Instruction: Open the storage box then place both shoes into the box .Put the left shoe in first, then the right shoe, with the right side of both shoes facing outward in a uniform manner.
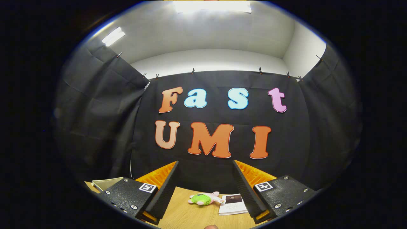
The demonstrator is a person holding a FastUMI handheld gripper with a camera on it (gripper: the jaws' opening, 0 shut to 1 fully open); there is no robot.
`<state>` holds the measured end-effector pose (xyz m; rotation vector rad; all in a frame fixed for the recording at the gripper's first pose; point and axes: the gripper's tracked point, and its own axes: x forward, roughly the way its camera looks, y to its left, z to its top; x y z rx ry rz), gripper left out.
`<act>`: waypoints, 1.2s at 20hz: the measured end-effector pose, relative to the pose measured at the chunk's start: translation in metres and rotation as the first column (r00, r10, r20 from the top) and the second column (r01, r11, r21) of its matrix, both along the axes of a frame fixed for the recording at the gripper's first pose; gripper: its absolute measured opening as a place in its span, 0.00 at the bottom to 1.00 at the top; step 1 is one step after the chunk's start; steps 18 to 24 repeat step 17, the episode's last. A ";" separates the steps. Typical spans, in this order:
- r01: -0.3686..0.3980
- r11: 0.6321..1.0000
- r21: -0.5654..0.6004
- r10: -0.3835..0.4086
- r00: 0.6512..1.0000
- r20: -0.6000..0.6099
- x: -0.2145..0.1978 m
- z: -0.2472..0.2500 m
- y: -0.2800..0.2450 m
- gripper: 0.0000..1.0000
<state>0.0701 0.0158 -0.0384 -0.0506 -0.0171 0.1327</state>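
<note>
Nearest my camera, the gripper (205, 190) stands with its two fingers spread wide, nothing between them and nothing touched; each finger (165, 190) carries a square black-and-white marker tag on its upper block. I hold it raised and level, looking across the surface toward the back wall.

Below the fingers I note a light wooden tabletop (187, 216) with visible grain. On it, in the gap between the fingers and a little ahead of them, lies a small plush toy with a green body and pale pink limbs (204, 198), resting on its side. Just beside it, partly covered by the right finger, lies a white printed booklet with a dark picture on its cover (233, 204); toy and booklet appear to touch at the toy's far limb, though I cannot confirm contact.

Beyond the left finger I see the corner of a pale cream box-like object (106, 183); I cannot tell whether it is the storage box.

Black cloth (95, 121) hung by clips forms the booth walls on three sides. Above it run a plain white wall and ceiling with two bright light panels (212, 6).
</note>
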 end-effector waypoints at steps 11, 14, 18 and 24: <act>0.018 1.000 0.008 -0.018 0.999 0.027 -0.007 0.012 -0.010 0.96; 0.018 1.000 0.016 -0.018 0.999 0.029 -0.008 0.009 -0.009 0.96; 0.011 1.000 0.012 -0.011 1.000 0.012 -0.007 0.002 -0.007 0.96; 0.011 1.000 0.012 -0.011 1.000 0.012 -0.007 0.002 -0.007 0.96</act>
